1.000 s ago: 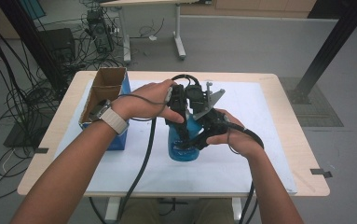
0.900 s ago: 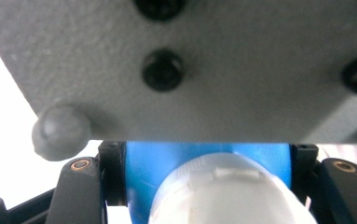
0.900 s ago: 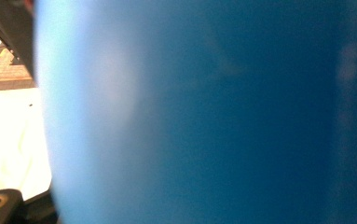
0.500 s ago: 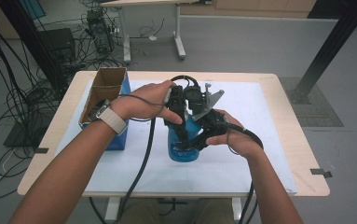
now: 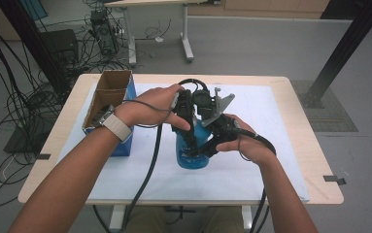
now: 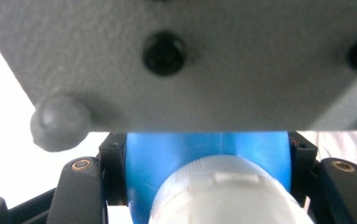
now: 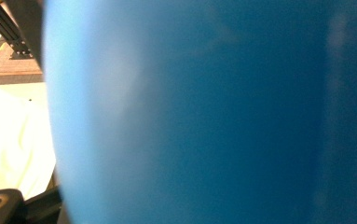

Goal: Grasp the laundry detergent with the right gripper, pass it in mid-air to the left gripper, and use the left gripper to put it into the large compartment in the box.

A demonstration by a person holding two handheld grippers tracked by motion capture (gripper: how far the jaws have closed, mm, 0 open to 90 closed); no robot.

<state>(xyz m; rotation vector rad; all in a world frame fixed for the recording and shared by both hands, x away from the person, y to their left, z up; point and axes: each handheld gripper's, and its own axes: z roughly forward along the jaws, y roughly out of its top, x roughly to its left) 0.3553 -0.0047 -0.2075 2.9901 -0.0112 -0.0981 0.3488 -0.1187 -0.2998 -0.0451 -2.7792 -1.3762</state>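
Note:
A blue translucent bottle (image 5: 192, 154) stands upright on the white sheet in the middle of the table. My left gripper (image 5: 188, 138) reaches down over its top and is shut on the bottle. In the left gripper view the blue bottle (image 6: 204, 151) sits between the two black pads (image 6: 113, 172), with its white cap (image 6: 223, 196) close to the camera. My right gripper (image 5: 211, 143) comes in from the right and is shut on the bottle's body. That blue wall (image 7: 190, 112) stands right against the camera in the right gripper view. The right gripper's grey plate (image 5: 221, 103) sticks up behind the bottle.
An open box (image 5: 107, 97), blue outside and cardboard brown inside, stands at the table's left, just beyond the left wrist. The white sheet (image 5: 276, 145) covers most of the wooden table (image 5: 314, 160). Cables trail from both grippers toward the near edge.

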